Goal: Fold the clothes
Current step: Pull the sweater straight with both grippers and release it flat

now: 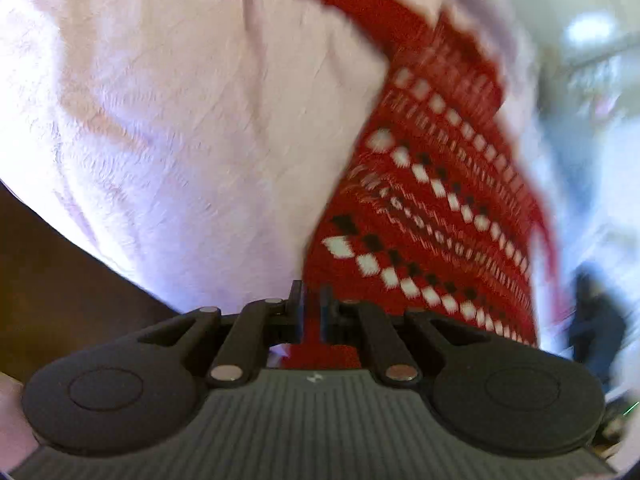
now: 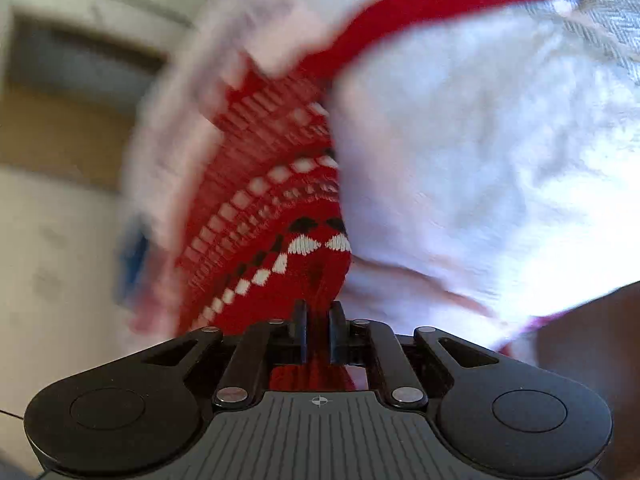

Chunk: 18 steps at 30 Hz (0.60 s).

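Pinching red knit (image 1: pixel 432 216) w/ both grippers, L (image 1: pixel 311 300) & R (image 2: pixel 318 316); soft, floppy, light. I hold hem corners; pink sheet (image 1: pixel 180 120) beneath knit.

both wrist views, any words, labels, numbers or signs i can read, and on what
No readable text in either view.
Left gripper body: a small white mark, too small to read.
Right gripper body: a crosshair symbol, no letters.
Red knitted garment with white and black diamonds: pattern only, no lettering.
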### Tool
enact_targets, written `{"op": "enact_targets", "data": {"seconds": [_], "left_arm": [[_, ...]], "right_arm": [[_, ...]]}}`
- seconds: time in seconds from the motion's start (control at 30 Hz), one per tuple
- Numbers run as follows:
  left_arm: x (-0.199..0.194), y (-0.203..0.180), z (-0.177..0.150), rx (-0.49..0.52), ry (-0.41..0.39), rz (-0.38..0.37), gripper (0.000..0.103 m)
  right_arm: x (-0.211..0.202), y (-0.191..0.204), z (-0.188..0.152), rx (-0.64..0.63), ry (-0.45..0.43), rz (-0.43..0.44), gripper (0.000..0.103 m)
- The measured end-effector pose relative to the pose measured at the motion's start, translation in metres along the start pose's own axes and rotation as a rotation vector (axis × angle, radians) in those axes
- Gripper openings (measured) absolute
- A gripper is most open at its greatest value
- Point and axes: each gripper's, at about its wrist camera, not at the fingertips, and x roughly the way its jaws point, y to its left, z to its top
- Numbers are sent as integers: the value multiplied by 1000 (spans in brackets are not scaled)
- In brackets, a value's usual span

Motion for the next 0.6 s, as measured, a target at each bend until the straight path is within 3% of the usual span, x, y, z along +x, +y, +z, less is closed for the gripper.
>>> {"op": "enact_targets", "data": {"seconds": [0.07, 0.13, 0.17, 0.2, 0.33, 0.37, 0.43, 0.47, 0.5, 0.57, 0.6], "left_arm": [[7, -5, -5, 52, -7, 63, 8], [1, -7, -6, 70, -41, 54, 14], [-3, -8, -6, 79, -58, 48, 23], [-4, -11, -4, 96, -76, 46, 32], [9, -14, 7, 135, -74, 32, 41], [12, -14, 7, 133, -70, 32, 39], [16, -13, 6, 128, -63, 31, 2], [19, -13, 6, 125, -59, 31, 4], [21, -13, 6, 123, -56, 30, 5], [20, -6, 3, 108, -43, 50, 8], [17, -2, 1, 106, -22, 96, 13]], "right_arm": [[20, -3, -4, -22, 28, -79, 37], [25, -10, -7, -21, -8, -85, 48], [23, -15, -6, -9, -34, -86, 53], [22, -21, -5, 6, -60, -88, 54], [34, -37, 5, 61, -146, -70, 54], [41, -39, 5, 78, -142, -57, 54], [54, -37, 5, 76, -125, -57, 54], [57, -29, 3, 36, -107, -85, 31], [60, -22, 1, -4, -90, -112, 22], [63, -9, -3, -74, -59, -164, 23], [61, -10, -1, -80, -36, -200, 24]]}}
